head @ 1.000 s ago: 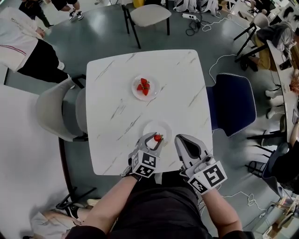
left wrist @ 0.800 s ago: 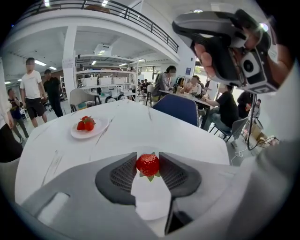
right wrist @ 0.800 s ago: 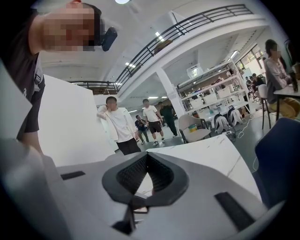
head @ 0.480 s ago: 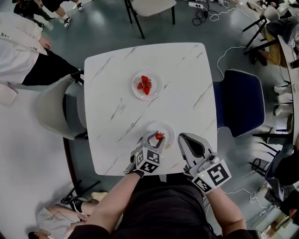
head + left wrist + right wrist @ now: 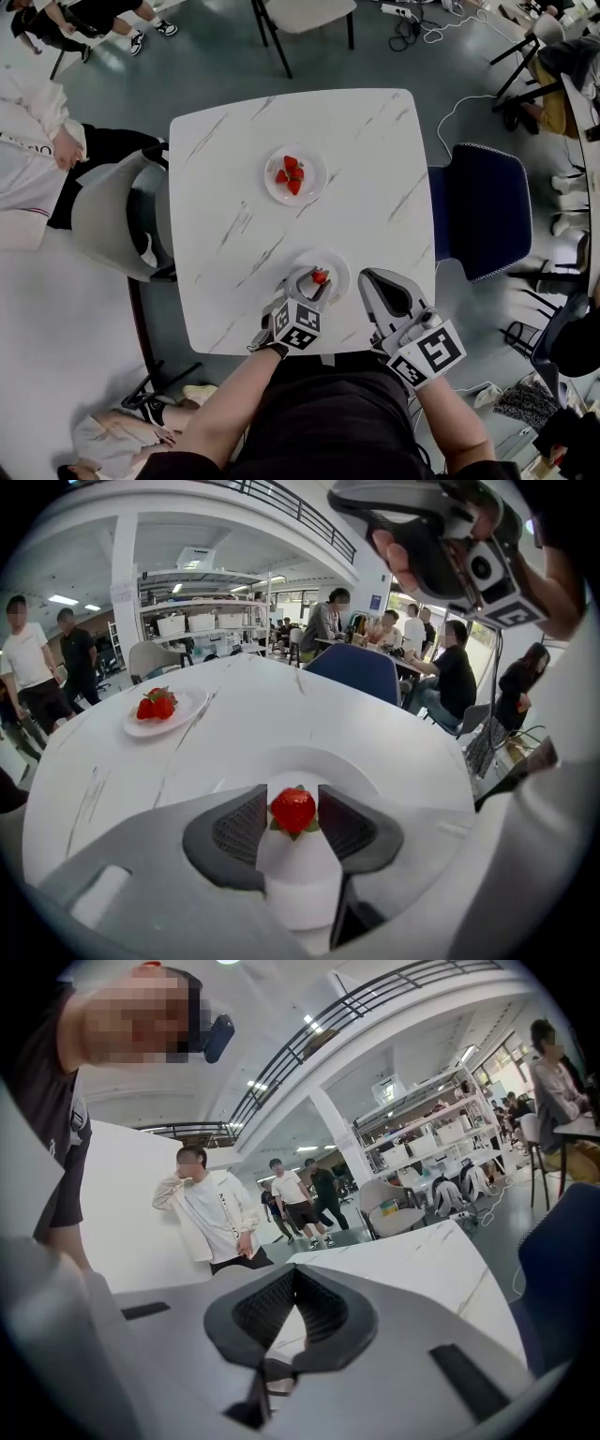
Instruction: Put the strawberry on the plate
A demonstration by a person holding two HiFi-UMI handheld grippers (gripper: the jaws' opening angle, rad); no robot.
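My left gripper (image 5: pixel 317 278) (image 5: pixel 293 813) is shut on a red strawberry (image 5: pixel 320 277) (image 5: pixel 293 810), held between the dark pads just over the near small white plate (image 5: pixel 336 264) (image 5: pixel 309 761). That plate lies near the table's front edge. A second white plate (image 5: pixel 309 166) (image 5: pixel 192 707) with several strawberries (image 5: pixel 291 173) (image 5: pixel 157 705) sits farther back near the table's middle. My right gripper (image 5: pixel 379 286) (image 5: pixel 292 1299) hovers at the front edge, right of the near plate, jaws shut with nothing between them.
The white marble table (image 5: pixel 375 169) is square. A blue chair (image 5: pixel 486 206) stands at its right, a grey chair (image 5: pixel 108 217) at its left, another chair (image 5: pixel 309 14) behind it. People stand at the left. Cables lie on the floor at the back right.
Both grippers have stayed almost in place over the last half second; the strawberry remains gripped over the near plate. The people at the left have shifted.
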